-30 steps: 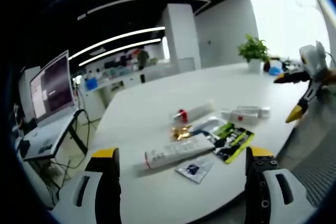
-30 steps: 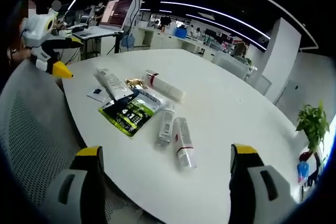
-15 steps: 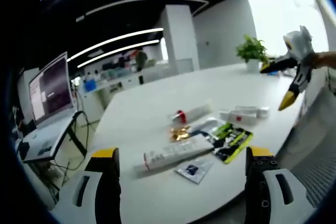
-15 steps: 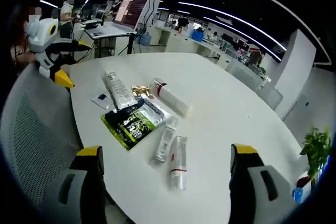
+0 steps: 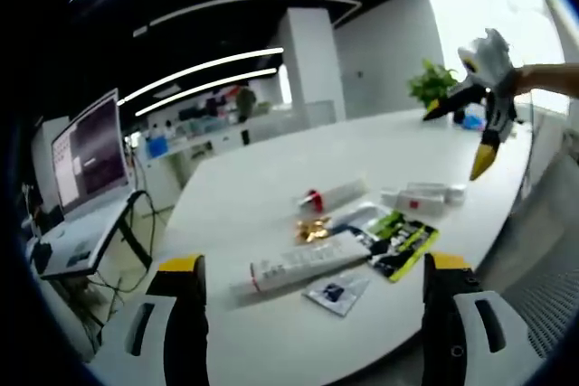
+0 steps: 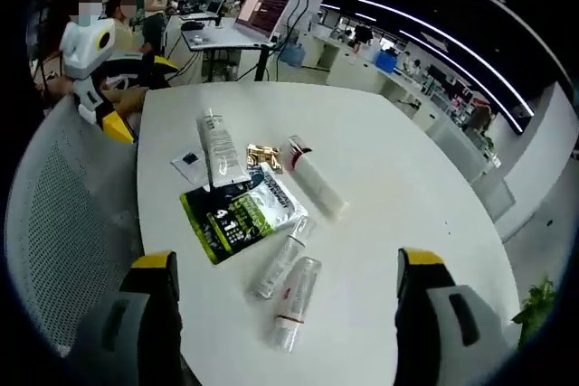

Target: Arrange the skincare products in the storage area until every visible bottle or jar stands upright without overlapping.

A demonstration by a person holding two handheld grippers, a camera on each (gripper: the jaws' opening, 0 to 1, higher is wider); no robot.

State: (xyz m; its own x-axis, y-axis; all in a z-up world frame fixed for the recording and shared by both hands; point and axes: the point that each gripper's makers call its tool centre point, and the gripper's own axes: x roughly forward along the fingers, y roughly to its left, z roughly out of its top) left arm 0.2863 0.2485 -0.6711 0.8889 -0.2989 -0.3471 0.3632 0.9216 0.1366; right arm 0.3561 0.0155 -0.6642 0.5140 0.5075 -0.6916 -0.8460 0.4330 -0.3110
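Every product lies flat on the white table (image 5: pixel 253 178). In the left gripper view I see a long white tube (image 5: pixel 298 262), a white bottle with a red band (image 5: pixel 330 196), a gold wrapper (image 5: pixel 310 229), a green-black sachet (image 5: pixel 398 241), a small sachet (image 5: pixel 336 291) and two clear tubes (image 5: pixel 421 196). My left gripper (image 5: pixel 314 264) is open, short of the near edge. The right gripper (image 5: pixel 460 137) hangs open over the far right. In the right gripper view, my right gripper (image 6: pixel 286 259) is open above the clear tubes (image 6: pixel 279 264), the sachet (image 6: pixel 240 214) and the bottle (image 6: pixel 317 178). The left gripper (image 6: pixel 140 95) hovers open at upper left.
A grey mesh chair (image 6: pixel 63 250) stands against the table's near edge, seen too as the chair (image 5: pixel 543 287). A laptop on a stand (image 5: pixel 86 155) is off the table's left end. A potted plant (image 5: pixel 434 86) stands at the far side.
The right gripper has risen and moved in over the table; its view now looks down more steeply on the products. The left gripper and the products have stayed put.
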